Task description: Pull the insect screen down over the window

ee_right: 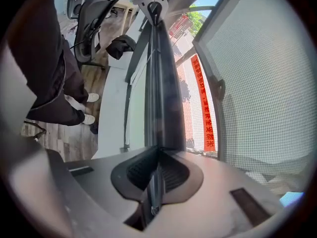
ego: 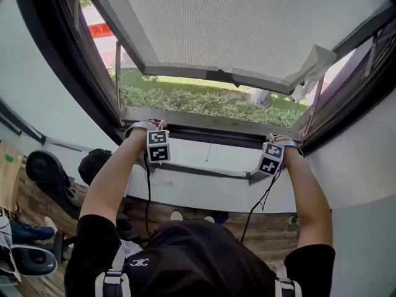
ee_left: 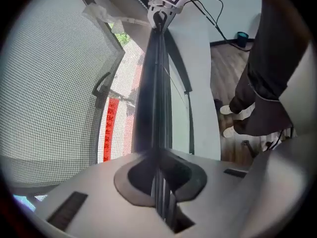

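**Both grippers clamped on the screen's bar, low at the window**

The left gripper (ee_left: 161, 192) has its jaws almost together, pinching the thin edge of the long dark metal bar (ee_left: 153, 93) that runs away from it. The right gripper (ee_right: 156, 182) is closed in the same narrow way on the other end of this bar. In the head view the two grippers sit well apart, one near each end. I think this spacing is chosen so that the bar travels level and does not jam in its side tracks.

The fine grey mesh of the insect screen (ee_left: 49, 83) spreads out from one side of the bar in both gripper views, and a window handle and a red banner show through it. From this I judge that the bar is the bottom rail of the screen.

In the head view the bar lies just beside the lower rail of the dark window frame (ego: 74, 85), above the white wall panel (ego: 204, 159). Beyond it are a green hedge (ego: 204, 101) and the outward-opened window sash (ego: 247, 23), with a crumpled white cloth (ego: 312, 67) at its right corner. I cannot make out the mesh over the hedge in this view.

The screen seems nearly or fully down. What remains, probably, is to seat the bar on the bottom rail.
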